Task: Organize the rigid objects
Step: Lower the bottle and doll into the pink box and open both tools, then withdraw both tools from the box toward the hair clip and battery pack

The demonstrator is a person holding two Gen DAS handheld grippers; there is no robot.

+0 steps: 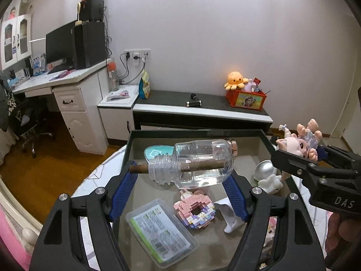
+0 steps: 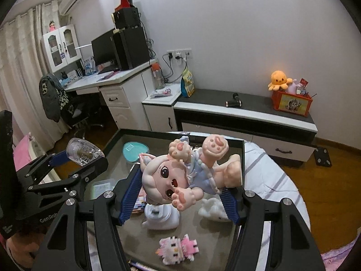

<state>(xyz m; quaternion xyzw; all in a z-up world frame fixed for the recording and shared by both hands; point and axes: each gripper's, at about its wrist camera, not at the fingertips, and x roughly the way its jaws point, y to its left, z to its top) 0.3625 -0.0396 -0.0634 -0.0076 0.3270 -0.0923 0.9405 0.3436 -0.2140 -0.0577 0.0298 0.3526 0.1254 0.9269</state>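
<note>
Left claw (image 1: 180, 180) clamped clear bottle (image 1: 196, 166) sideways; right claw (image 2: 183, 188) clamped figurine (image 2: 180, 176); both above glass worktop (image 1: 203, 133). Advice was: carry level, avoid collision, set down before releasing.

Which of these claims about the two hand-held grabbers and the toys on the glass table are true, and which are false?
1. The left gripper holds a clear plastic bottle lying sideways. True.
2. The bottle is full of orange juice. False: it is clear, with a brown stick running through its neck.
3. The right gripper grips a pink doll in a blue dress. True.
4. The orange octopus plush lies on the glass table. False: it sits on the red box on the far low cabinet.
5. A pink block-built cat lies on the glass table. True.
</note>
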